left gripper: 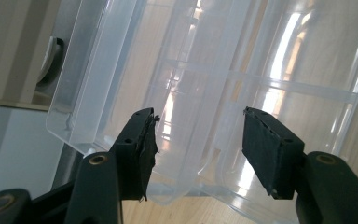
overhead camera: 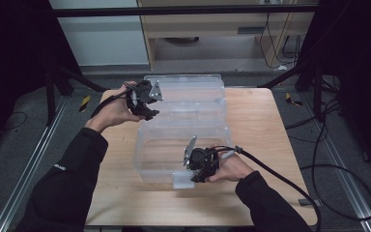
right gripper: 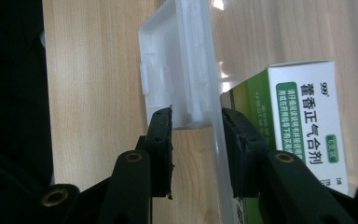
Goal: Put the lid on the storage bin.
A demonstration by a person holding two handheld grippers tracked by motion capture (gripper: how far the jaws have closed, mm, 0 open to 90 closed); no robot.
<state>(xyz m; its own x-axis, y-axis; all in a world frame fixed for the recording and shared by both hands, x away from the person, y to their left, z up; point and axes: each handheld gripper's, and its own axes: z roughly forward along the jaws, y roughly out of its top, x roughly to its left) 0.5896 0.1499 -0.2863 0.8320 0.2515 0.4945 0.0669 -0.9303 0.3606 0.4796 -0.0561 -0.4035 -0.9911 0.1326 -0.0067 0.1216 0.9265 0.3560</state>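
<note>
- Thing in hand: a clear plastic box (overhead camera: 181, 145) stands on the wooden tabletop (overhead camera: 256, 125), its hinged lid (overhead camera: 188, 92) thrown back toward the far side. In the right gripper view a green-and-white medicine carton (right gripper: 303, 121) shows through the near wall of the box.
- Right claw (overhead camera: 195, 176): at the near wall of the box, beside the white latch tab (overhead camera: 182, 180). In its own view the jaws straddle that tab and the wall edge (right gripper: 186, 70), about half spread. The right pad looks to be against the wall; a slight gap seems to remain at the left pad, so I judge this a steadying hold rather than a firm pinch.
- Left claw (overhead camera: 147, 102): at the far left, by the left edge of the lid. Its jaws stand wide, with nothing between the pads (left gripper: 144, 149); the lid's edge (left gripper: 121, 93) lies just beyond them, untouched.
- Step in hand, as judged: the box is braced at its near side while the left claw lines up on the lid, presumably to swing it shut.
- Next move calls for: the left claw to advance until the lid's edge sits between the pads, close on it, then carry it over toward the near side along its hinge arc.
- Caution: the plastic is slick, so the brace on the box should be kept.
</note>
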